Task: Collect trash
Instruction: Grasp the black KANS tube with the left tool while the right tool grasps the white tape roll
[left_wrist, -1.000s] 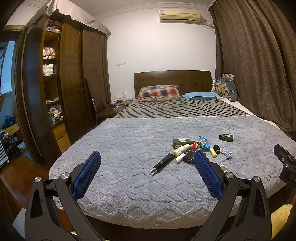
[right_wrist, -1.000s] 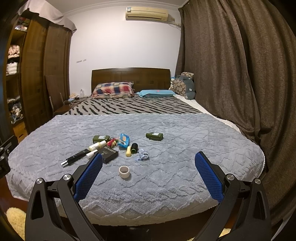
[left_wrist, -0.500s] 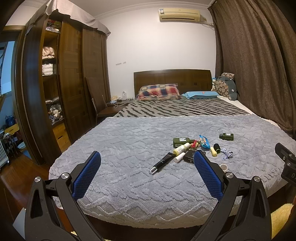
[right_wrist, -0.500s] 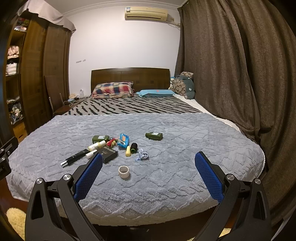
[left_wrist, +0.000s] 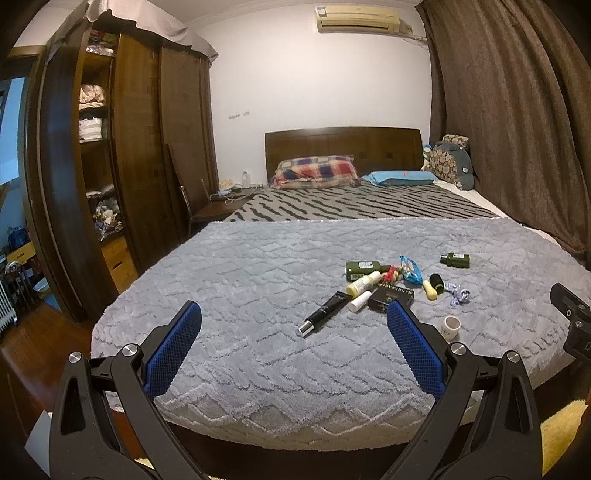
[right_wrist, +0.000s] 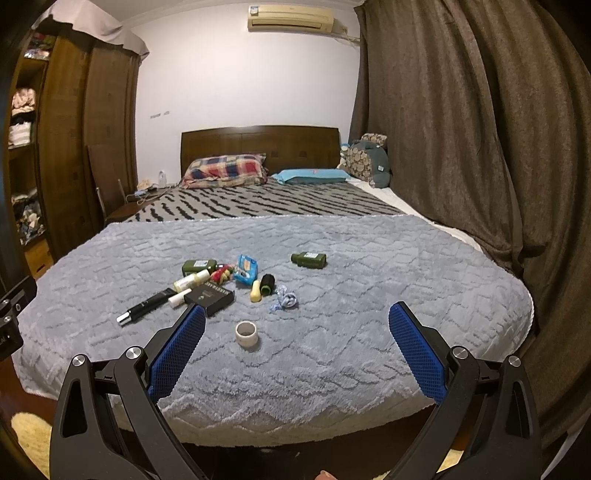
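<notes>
Progress: nothing collected so far, judging by the frames; all items lie on the grey blanket (right_wrist: 332, 258) and no bin or bag is in view in either camera.

Right wrist view, left to right. A black tube (right_wrist: 146, 305) with a silver cap lies at centre left, pointing toward the lower left. Just right of it are a small white tube (right_wrist: 179, 298), a cream bottle (right_wrist: 191, 280) and a green bottle (right_wrist: 198, 266), close together. A black box (right_wrist: 209, 297) sits below them, its near corner hidden behind the left pad. Red-and-yellow bits (right_wrist: 221, 275) and a blue packet (right_wrist: 246, 270) follow. A small yellow bottle (right_wrist: 255, 291) touches a black spool (right_wrist: 267, 284). A crumpled blue wrapper (right_wrist: 284, 300) lies just right of these. A white ring-shaped cup (right_wrist: 246, 333) stands alone, nearer the camera, low centre. A second green bottle (right_wrist: 309, 260) lies well apart, right of centre.

Right gripper (right_wrist: 295, 323): jaws spread wide, nothing between them, above the near edge of the bed.

Left gripper (left_wrist: 293, 321): likewise wide apart and empty; the same cluster sits in the right half of its frame.

Remaining, as a judgement: every pick, starting most plausibly with the wrapper or the cup.
</notes>
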